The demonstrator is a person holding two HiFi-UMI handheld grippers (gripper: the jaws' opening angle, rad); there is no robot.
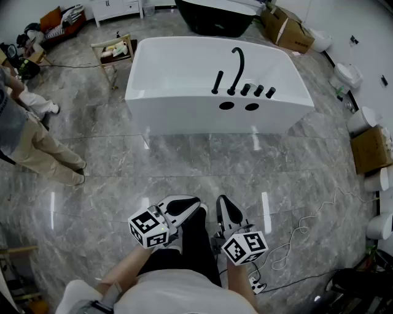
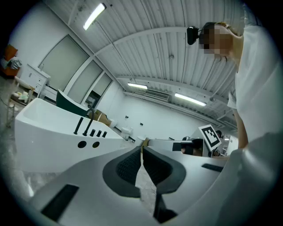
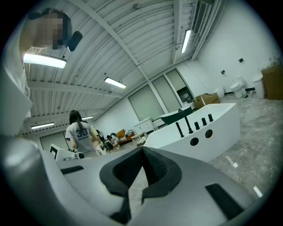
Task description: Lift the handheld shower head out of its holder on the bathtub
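Note:
The white bathtub [image 1: 184, 104] stands on the marble floor far ahead of me. On its near rim a black handheld shower head [image 1: 217, 83] stands upright in its holder, left of the curved black spout [image 1: 236, 66] and three knobs. The left gripper view has the tub [image 2: 44, 137] and shower head [image 2: 78, 126] at its left; in the right gripper view the tub [image 3: 212, 128] and shower head [image 3: 179, 129] are at the right. My left gripper [image 1: 196, 207] [image 2: 142, 144] and right gripper [image 1: 221, 201] [image 3: 142, 149] are held low by my body, both shut and empty, well short of the tub.
A person [image 1: 34, 144] stands at the left, also in the right gripper view [image 3: 79, 134]. A wooden stool [image 1: 113, 52] sits left of the tub, a black tub [image 1: 215, 18] behind it. Cardboard boxes [image 1: 370, 149] and toilets [image 1: 347, 75] line the right. A white cable [image 1: 295, 236] lies on the floor.

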